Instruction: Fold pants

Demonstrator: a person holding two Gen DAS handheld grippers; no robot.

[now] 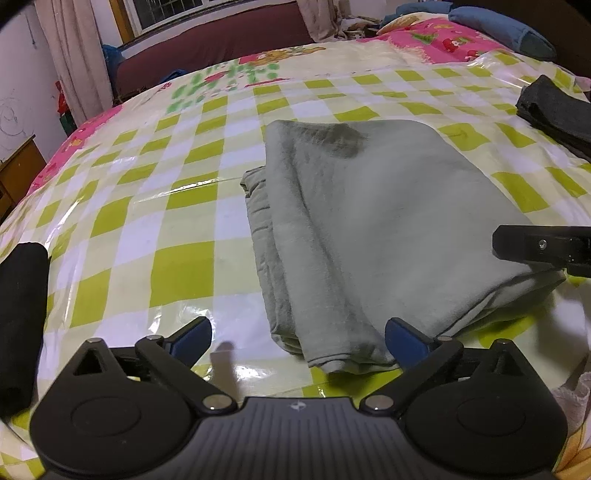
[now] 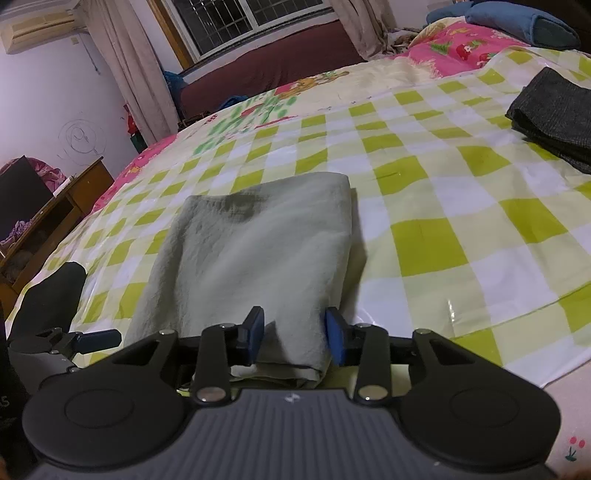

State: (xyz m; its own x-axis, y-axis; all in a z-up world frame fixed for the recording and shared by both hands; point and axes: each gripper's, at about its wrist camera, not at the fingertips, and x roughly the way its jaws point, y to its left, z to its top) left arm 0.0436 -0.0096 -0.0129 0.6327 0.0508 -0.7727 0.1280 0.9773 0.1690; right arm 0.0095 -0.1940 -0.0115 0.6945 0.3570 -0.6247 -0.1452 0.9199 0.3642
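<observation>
Grey-green pants (image 1: 369, 229) lie folded into a thick rectangle on a checked plastic sheet (image 1: 147, 229) over the bed. My left gripper (image 1: 299, 339) is open just above the sheet, its right finger at the pants' near left corner. My right gripper (image 2: 295, 332) is open, its blue pads (image 2: 334, 338) either side of the pants' near edge (image 2: 258, 251). The right gripper's finger (image 1: 539, 245) shows over the pants' right corner in the left wrist view; the left gripper's finger (image 2: 98, 338) shows at the left of the right wrist view.
A folded dark grey garment (image 2: 554, 110) lies at the far right on the sheet. A black rolled garment (image 1: 18, 317) lies at the near left. Blue pillows (image 2: 517, 22) are at the head of the bed. A wooden cabinet (image 2: 55, 221) stands left of the bed.
</observation>
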